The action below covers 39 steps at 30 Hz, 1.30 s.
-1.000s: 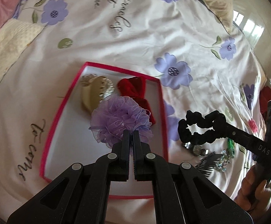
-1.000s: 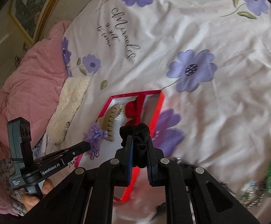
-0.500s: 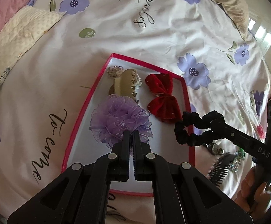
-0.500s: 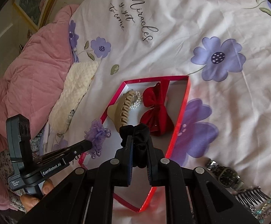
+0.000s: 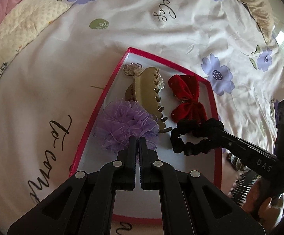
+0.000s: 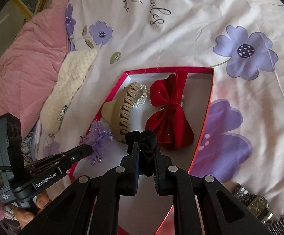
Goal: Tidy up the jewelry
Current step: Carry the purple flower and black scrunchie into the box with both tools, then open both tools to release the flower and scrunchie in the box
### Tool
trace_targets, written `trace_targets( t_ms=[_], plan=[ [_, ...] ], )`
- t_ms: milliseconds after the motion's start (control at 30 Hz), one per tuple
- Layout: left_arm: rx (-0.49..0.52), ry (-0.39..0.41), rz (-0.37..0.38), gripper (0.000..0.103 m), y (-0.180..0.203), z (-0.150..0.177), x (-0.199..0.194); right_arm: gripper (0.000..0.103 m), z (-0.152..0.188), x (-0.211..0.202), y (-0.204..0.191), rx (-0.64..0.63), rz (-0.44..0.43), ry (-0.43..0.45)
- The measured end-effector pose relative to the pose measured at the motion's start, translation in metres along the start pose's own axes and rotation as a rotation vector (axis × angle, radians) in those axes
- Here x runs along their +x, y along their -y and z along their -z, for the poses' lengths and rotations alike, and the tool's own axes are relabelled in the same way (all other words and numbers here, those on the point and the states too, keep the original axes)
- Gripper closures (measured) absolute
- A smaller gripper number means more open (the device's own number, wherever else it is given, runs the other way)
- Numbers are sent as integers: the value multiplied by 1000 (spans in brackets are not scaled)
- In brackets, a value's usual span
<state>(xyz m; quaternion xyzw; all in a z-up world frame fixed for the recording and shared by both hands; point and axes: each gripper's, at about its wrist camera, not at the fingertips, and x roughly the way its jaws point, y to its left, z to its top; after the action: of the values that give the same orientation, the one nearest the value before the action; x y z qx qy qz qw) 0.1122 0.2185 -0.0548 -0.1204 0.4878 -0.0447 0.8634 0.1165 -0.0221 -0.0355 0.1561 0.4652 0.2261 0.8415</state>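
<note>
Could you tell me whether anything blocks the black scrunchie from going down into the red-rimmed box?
Nothing visible does. The right gripper holds the black scrunchie above bare white floor in the box, near the red bow and beige claw clip.

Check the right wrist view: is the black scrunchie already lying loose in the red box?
No, the black scrunchie is pinched between the right gripper's fingers above the red box.
</note>
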Motion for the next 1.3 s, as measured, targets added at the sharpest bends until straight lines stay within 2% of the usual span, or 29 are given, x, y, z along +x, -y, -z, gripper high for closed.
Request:
trace_targets(
  t_ms=[400,467,533,633,867,1100,1300],
  plan=[
    [-20,-4,20,99,1,-3,16,86,1,10,15,31,27,-13],
    [-21,-6,26,90,1,-3,17,79,0,11,16,38,23,-17],
    [-21,-5,25,86,2,-2,17,78,0,11,16,41,20,-19],
    [-16,-6,18,85,3,-1,17,69,0,8,17,49,9,-12],
    [-23,5,16,71,2,1,9,69,-1,-5,16,53,3,18],
    [-19,12,13,63,4,4,2,69,2,-18,15,56,-3,30],
    [-24,15,13,61,5,7,-5,65,7,-29,16,61,-1,38]
  ],
)
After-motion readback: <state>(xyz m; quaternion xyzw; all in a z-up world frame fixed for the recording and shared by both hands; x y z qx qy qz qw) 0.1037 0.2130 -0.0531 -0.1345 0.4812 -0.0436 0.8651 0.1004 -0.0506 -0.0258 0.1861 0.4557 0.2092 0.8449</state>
